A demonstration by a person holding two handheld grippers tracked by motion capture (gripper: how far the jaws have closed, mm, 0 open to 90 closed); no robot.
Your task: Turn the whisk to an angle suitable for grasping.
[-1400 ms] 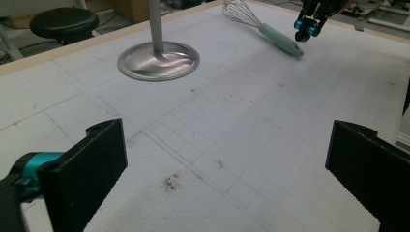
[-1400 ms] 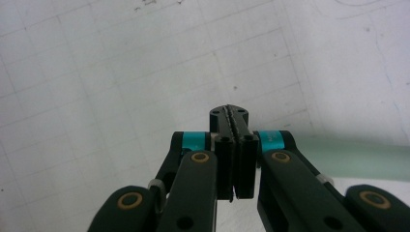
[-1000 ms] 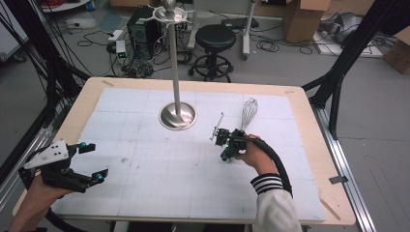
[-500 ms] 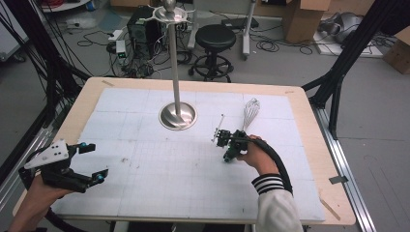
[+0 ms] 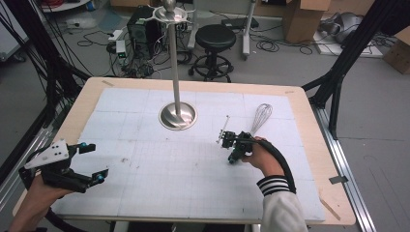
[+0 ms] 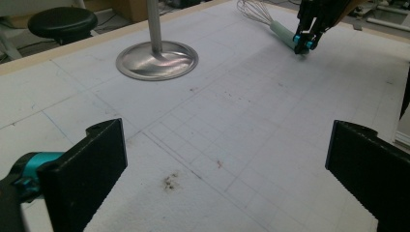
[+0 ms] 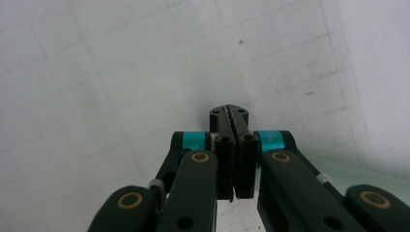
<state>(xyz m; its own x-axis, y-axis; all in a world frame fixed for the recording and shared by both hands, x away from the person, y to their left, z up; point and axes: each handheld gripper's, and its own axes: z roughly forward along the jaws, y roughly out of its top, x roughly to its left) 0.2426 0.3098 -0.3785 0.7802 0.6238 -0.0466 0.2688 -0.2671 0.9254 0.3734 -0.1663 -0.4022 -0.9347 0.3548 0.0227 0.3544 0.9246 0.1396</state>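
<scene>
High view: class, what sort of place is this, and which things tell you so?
Probably a lab or workshop: a gridded work table, tangled cables across a bare floor, electronics boxes, cardboard boxes and a stool behind.

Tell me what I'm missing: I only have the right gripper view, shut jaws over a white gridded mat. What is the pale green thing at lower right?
Observer: That is the handle of a whisk lying on the mat, its wire head pointing toward the table's far edge.
Operator: Where is the other gripper?
Observer: The left gripper is held at the mat's near left corner, jaws wide open with nothing between them.
Operator: Anything else on the table?
Observer: A steel stand on a round base, upright, left of the whisk.
</scene>
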